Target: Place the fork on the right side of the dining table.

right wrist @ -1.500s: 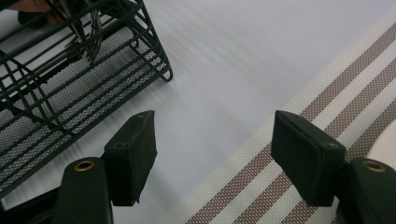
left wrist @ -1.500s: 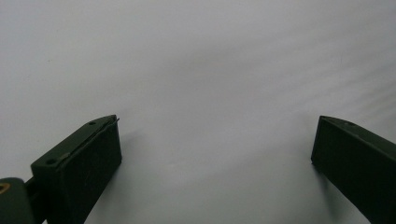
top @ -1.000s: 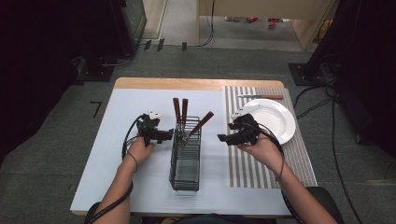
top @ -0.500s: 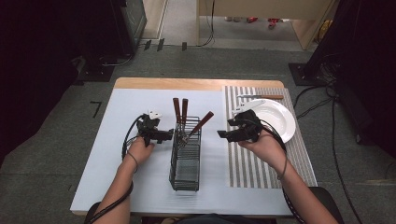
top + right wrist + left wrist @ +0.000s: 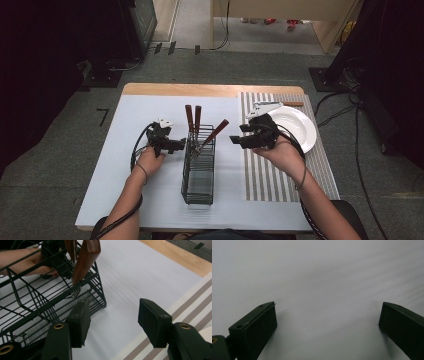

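Right hand-held gripper [image 5: 239,139] hung just beside the wire basket [image 5: 198,170], on its right, jaws spread wide and holding nothing. In the right gripper view its fingers [image 5: 79,322] pointed at the basket's near corner [image 5: 98,302], one of them almost at the wire. A second before, that gripper sat a shade farther toward the white plate [image 5: 299,128]; it had crept in toward the basket, and that was the only real shift on the bench [image 5: 130,130].

Left hand-held gripper [image 5: 181,145] was parked on the basket's other side, tips close against the wire, unmoved. Its own camera looked down at bare pale bench surface between jaws standing wide apart, nothing held.

Inside the basket, at its far end, stood three brown-handled pieces of cutlery [image 5: 191,119]: two upright, side by side, and a third handle [image 5: 216,130] leaning out toward the right gripper. Fork tines [image 5: 76,292] showed through the mesh below that leaning handle in the right gripper view.

A knife [image 5: 272,106] lay beyond the plate, on the striped mat [image 5: 272,175], well away from the basket.

By my read, the drift inward meant the right hand was lining up on the leaning handle, the nearest thing to grab. No contact yet; the pull from the basket had not begun.
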A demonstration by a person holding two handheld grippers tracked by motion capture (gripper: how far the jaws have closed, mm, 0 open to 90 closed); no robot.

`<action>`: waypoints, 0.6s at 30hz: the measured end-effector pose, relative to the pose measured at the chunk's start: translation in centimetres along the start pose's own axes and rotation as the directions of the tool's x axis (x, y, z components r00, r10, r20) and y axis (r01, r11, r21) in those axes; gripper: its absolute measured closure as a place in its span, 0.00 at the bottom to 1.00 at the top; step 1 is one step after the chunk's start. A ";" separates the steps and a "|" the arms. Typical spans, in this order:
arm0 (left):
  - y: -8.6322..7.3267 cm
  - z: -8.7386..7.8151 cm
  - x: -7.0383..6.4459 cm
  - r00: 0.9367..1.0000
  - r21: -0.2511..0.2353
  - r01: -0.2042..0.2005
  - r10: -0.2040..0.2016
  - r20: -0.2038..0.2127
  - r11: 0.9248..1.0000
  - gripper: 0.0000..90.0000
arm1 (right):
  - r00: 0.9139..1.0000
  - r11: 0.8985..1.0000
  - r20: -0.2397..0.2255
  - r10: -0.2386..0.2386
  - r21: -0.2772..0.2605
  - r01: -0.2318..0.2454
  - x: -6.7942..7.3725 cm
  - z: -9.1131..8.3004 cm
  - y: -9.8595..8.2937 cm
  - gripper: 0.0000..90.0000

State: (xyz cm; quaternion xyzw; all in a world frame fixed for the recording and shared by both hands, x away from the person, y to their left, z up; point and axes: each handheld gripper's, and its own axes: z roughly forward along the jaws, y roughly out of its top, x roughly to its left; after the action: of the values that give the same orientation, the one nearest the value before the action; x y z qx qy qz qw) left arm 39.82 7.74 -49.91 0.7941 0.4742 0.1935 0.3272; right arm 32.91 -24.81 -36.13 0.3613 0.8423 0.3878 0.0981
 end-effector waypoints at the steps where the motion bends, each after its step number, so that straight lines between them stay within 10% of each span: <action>1: 0.0 0.0 0.0 1.000 -0.001 0.000 0.000 0.000 1.000 0.02 | 1.000 1.000 0.001 -0.002 -0.004 0.002 0.1 -0.1 0.3 0.50; 18: 0.0 0.0 0.0 1.000 0.000 0.000 0.000 0.000 1.000 0.02 | 1.000 0.999 -0.021 -0.021 -0.030 0.020 0.7 -0.3 1.6 0.54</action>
State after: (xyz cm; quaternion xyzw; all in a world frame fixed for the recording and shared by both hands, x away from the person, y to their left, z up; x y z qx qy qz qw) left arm 39.82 7.74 -49.92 0.7941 0.4742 0.1936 0.3272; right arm 33.20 -23.80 -34.70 0.3469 0.8412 0.4030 0.0985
